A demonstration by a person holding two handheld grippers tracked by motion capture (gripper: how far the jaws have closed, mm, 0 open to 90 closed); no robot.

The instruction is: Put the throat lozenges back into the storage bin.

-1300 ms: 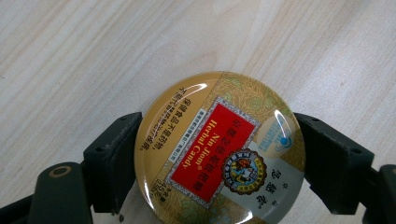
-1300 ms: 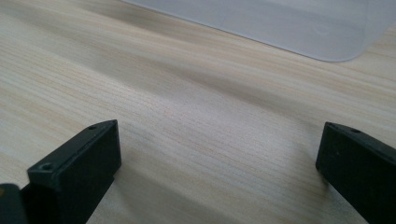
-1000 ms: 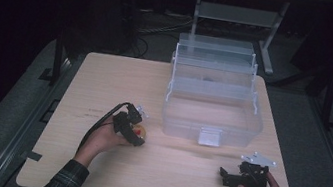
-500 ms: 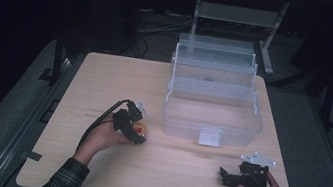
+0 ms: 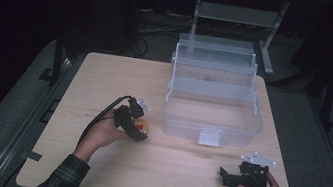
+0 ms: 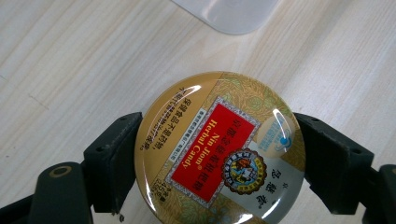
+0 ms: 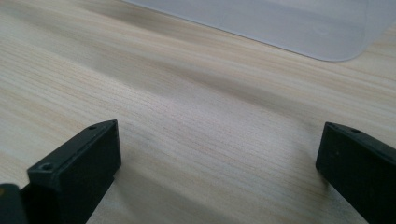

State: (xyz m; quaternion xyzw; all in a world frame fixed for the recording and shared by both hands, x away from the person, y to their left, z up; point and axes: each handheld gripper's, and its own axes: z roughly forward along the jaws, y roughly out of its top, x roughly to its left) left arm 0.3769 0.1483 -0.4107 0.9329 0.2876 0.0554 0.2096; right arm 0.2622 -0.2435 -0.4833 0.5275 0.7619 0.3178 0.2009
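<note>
Gold-and-red candy tin [image 6: 219,151] sits pinched between the jaws of your left gripper [image 5: 135,125] just in front of the clear plastic toolbox [image 5: 214,98] — low over the desk [image 5: 106,79] — while your right gripper [image 5: 234,177] rests near the front right corner, jaws spread wide on nothing.

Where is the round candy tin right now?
The candy tin sits clamped between the jaws of the left gripper, on the left half of the table, just left of the clear plastic box.
</note>
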